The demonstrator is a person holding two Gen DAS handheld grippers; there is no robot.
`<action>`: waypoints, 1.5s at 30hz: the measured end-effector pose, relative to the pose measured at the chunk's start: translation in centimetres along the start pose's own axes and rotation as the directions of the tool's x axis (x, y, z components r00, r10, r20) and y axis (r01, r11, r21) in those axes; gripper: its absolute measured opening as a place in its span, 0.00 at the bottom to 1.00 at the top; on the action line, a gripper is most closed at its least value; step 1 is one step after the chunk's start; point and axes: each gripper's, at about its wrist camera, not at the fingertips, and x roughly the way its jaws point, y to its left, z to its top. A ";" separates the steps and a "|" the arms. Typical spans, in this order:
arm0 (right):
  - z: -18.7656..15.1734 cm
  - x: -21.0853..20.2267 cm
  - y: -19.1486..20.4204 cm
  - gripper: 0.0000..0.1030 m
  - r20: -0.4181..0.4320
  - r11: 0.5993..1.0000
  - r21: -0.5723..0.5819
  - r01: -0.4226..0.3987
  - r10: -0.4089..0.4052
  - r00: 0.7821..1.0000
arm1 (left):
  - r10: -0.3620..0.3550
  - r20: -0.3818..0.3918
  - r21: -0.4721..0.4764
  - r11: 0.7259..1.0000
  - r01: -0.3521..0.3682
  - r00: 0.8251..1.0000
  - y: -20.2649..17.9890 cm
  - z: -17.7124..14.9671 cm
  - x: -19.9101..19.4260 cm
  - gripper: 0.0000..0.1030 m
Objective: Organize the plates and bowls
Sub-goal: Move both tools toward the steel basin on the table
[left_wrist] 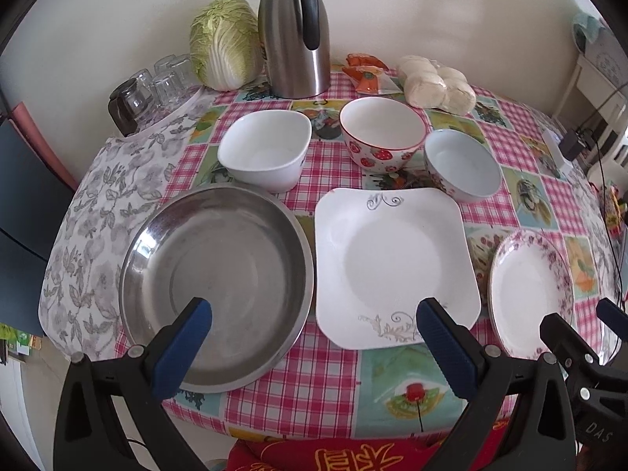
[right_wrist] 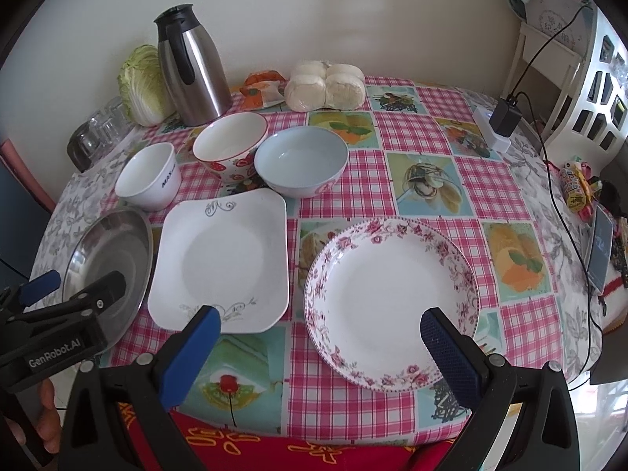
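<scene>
Both the left gripper (left_wrist: 314,316) and right gripper (right_wrist: 321,324) hover wide open and empty, nearer than the square plate (left_wrist: 394,263), ready to stack; bowls wait behind it.

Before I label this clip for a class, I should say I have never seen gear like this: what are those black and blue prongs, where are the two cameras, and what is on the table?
There is no robot. A person holds a two-finger clamp in each hand, and a wide-angle camera on each clamp looks along its fingers. One picture comes from the left gripper, the other from the right gripper. Both are open and hold nothing.

On the checked tablecloth, a front row: steel pan, square white plate, floral plate. Behind, three bowls: plain white bowl, strawberry bowl, pale blue bowl. At the back: a cabbage, a steel jug, bagged buns and upturned glasses.
</scene>
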 end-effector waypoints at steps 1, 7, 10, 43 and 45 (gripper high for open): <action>0.2 0.2 0.1 1.00 -0.001 1.000 0.000 0.000 0.000 1.000 | 0.001 -0.001 -0.002 1.000 -0.001 1.000 0.0 0.1 0.1 1.00; 1.0 0.7 0.6 1.00 -0.002 1.000 -0.008 0.006 -0.006 1.000 | 0.003 -0.025 -0.004 1.000 -0.003 1.000 0.0 0.4 1.1 1.00; 1.1 0.9 0.7 1.00 -0.001 1.000 -0.010 0.003 -0.003 1.000 | -0.001 -0.031 -0.013 1.000 0.000 1.000 0.4 0.5 1.3 1.00; 1.0 -0.5 5.2 1.00 0.042 0.993 -0.107 -0.055 0.060 0.997 | -0.005 0.064 -0.088 0.996 0.011 0.998 5.3 -1.7 -0.7 1.00; 1.2 -0.5 5.7 1.00 0.041 0.990 -0.122 -0.071 0.076 0.996 | -0.007 0.068 -0.096 0.995 0.014 0.998 5.8 -1.8 -0.6 1.00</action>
